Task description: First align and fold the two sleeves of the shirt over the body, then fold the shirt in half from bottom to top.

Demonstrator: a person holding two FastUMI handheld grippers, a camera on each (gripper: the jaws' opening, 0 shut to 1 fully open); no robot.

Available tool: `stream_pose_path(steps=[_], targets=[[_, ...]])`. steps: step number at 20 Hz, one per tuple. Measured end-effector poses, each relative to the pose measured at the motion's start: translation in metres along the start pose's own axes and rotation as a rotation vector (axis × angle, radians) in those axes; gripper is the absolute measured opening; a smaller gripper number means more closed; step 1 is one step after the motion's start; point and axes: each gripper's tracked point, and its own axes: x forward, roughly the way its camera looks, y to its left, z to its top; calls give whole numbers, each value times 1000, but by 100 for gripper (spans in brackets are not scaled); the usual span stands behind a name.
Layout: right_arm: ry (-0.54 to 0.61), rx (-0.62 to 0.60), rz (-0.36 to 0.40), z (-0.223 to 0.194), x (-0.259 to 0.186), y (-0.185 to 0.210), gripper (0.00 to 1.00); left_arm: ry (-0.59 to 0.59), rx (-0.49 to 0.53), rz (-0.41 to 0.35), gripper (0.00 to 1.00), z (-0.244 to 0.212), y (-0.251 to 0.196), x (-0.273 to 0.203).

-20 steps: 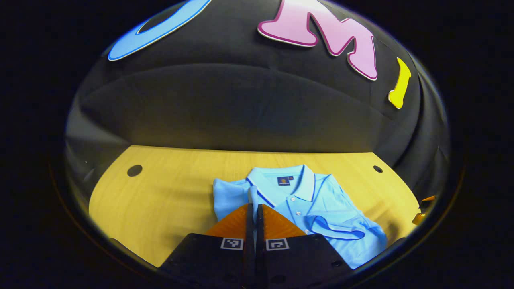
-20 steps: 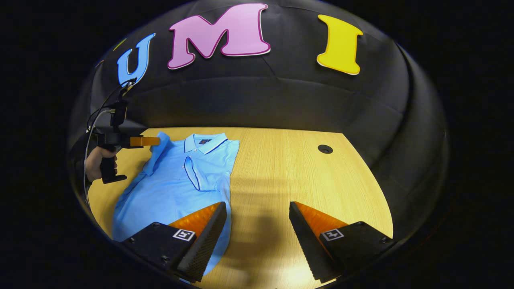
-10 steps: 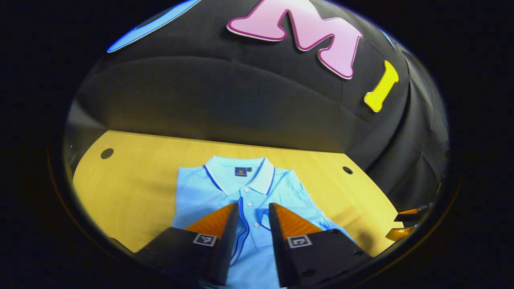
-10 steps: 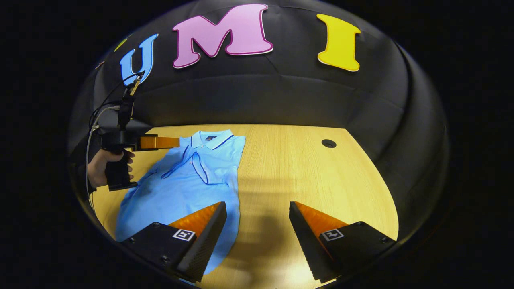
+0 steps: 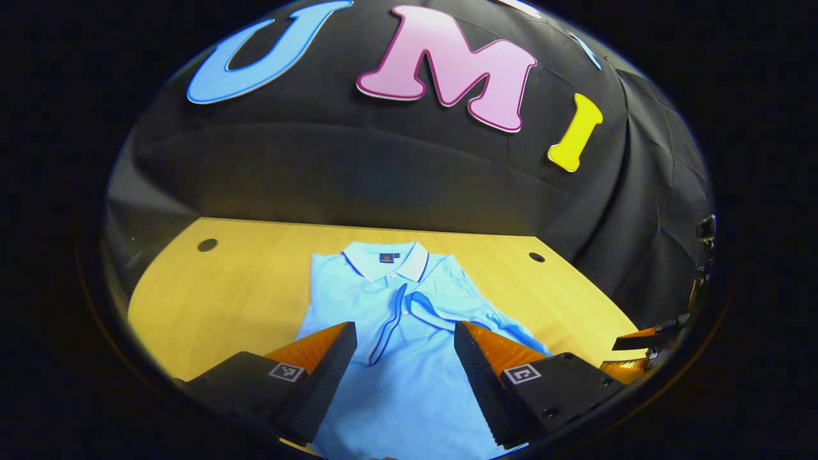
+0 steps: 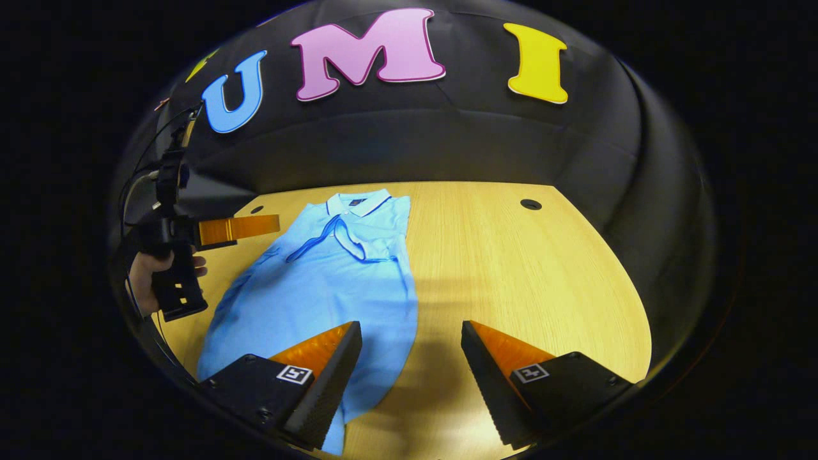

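Shirt: a light blue short-sleeved polo shirt (image 5: 396, 332) is laid flat on the pale wooden table (image 5: 230, 287), collar toward the booth wall; it is seen at lower centre of the left gripper view and at centre left of the right gripper view.
Sleeves: both dark-trimmed sleeves (image 6: 348, 237) are folded over the chest, below the collar.
Left gripper (image 5: 404, 338): fingers are spread apart above the shirt body, nothing gripped; it is also seen at the left edge of the right gripper view, held by a hand (image 6: 142, 281).
Right gripper (image 6: 411, 338): fingers are spread wide, nothing between them, over the shirt's edge and bare table.
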Motion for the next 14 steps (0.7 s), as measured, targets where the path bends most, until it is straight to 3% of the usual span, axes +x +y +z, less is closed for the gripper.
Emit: stream_pose_path(steps=[8, 14], targets=[[84, 10, 82, -70, -43, 66, 99, 44, 24, 103, 97, -74, 24, -140], [156, 17, 69, -123, -64, 82, 99, 163, 7, 157, 98, -162, 23, -193]])
